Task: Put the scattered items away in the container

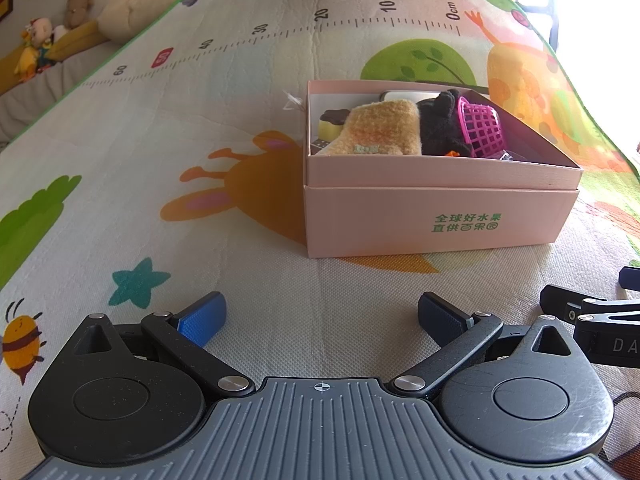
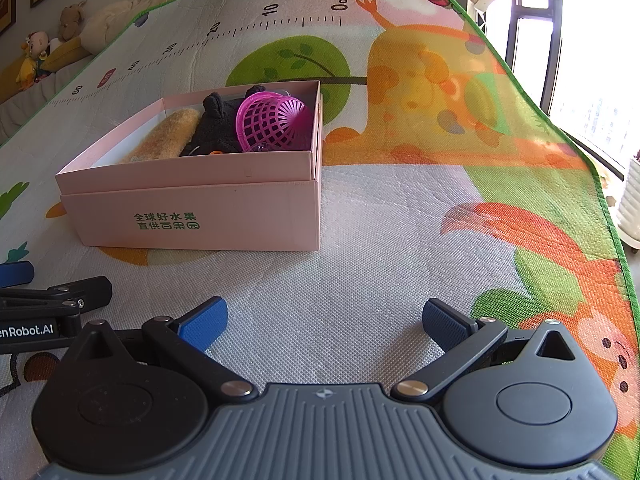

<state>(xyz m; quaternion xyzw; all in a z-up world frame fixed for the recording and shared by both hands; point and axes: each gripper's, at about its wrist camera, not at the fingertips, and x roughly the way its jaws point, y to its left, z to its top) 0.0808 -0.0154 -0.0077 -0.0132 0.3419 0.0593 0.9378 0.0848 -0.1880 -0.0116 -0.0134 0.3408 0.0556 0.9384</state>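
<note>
**Two grippers spread and empty, pink box loaded**

Two grippers rest low over the play mat (image 1: 280,184), side by side and near each other. The left gripper (image 1: 322,318) has its blue-padded fingers (image 1: 204,318) spread wide with nothing between them. The right gripper (image 2: 325,320) is in the same released condition, fingers (image 2: 444,326) apart over bare mat. Each gripper shows at the edge of the other's view.

Surroundings:
- The mat carries printed cartoon animals, trees, a star and a ruler scale along its far edge.
- Beyond the mat's far left edge, soft toys (image 1: 36,46) and a cream cushion (image 1: 140,4) lie against the wall.
- A bright window (image 2: 580,40) stands at the far right.
- No object lies on the mat between either gripper and the box.

Container:
- The pink box (image 1: 436,216) sits on the mat ahead of both grippers, to the right in the left wrist view and to the left in the right wrist view. Green printed characters mark its near wall. Its open tray appears nested in a slightly wider base of the same colour.

Contents, left to right:
- a small yellow and brown item (image 1: 330,124) in the far left corner, type cannot be told;
- a fuzzy orange cloth item (image 1: 380,130), lying flat;
- a black plush item (image 1: 440,124), touching the orange one;
- a magenta plastic basket (image 2: 276,122), tipped on its side against the right wall;
- a small orange piece (image 1: 453,153) by the near wall, mostly hidden.
</note>
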